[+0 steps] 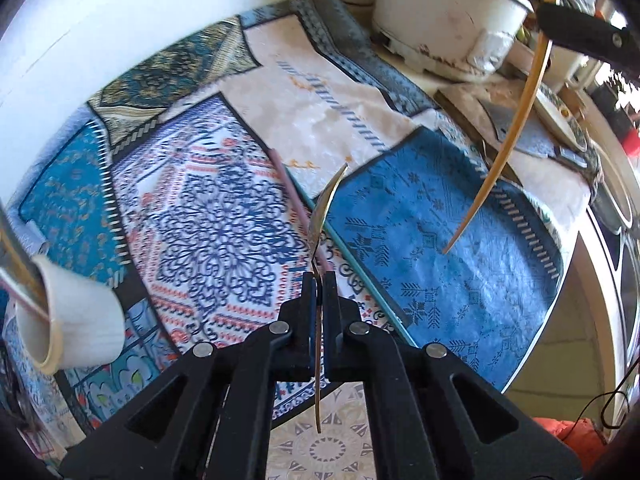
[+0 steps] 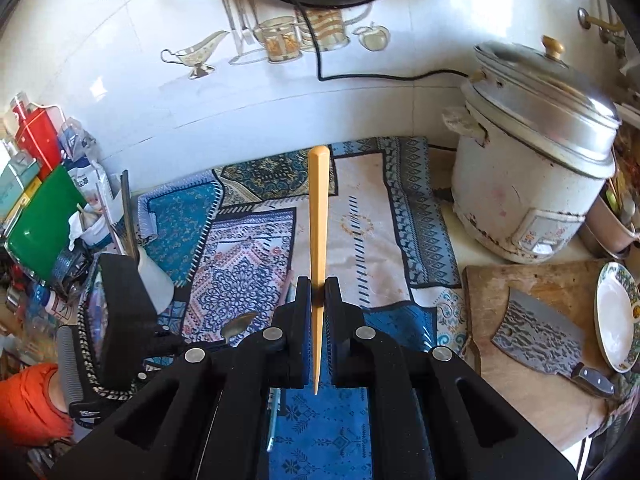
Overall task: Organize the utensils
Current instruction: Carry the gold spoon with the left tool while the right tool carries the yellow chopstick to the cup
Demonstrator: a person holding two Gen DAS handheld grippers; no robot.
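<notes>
My left gripper [image 1: 319, 280] is shut on a thin metal spoon [image 1: 325, 210], seen edge-on above the patterned cloth [image 1: 208, 216]; its handle runs back between the fingers. My right gripper [image 2: 319, 284] is shut on a light wooden chopstick [image 2: 319, 216] whose thick end points away. In the right wrist view the left gripper [image 2: 208, 345] shows at lower left with the spoon bowl [image 2: 240, 326] sticking out. A pink chopstick [image 1: 288, 188] and a teal chopstick [image 1: 360, 280] lie on the cloth. A white cup [image 1: 80, 320] with utensils in it stands at the left.
A white rice cooker [image 2: 532, 184] stands at the back right. A cleaver [image 2: 536, 340] lies on a wooden cutting board [image 2: 512, 280], beside a plate [image 2: 616, 316]. Boxes and bottles [image 2: 36, 184] crowd the left edge. A tiled wall [image 2: 280, 100] closes the back.
</notes>
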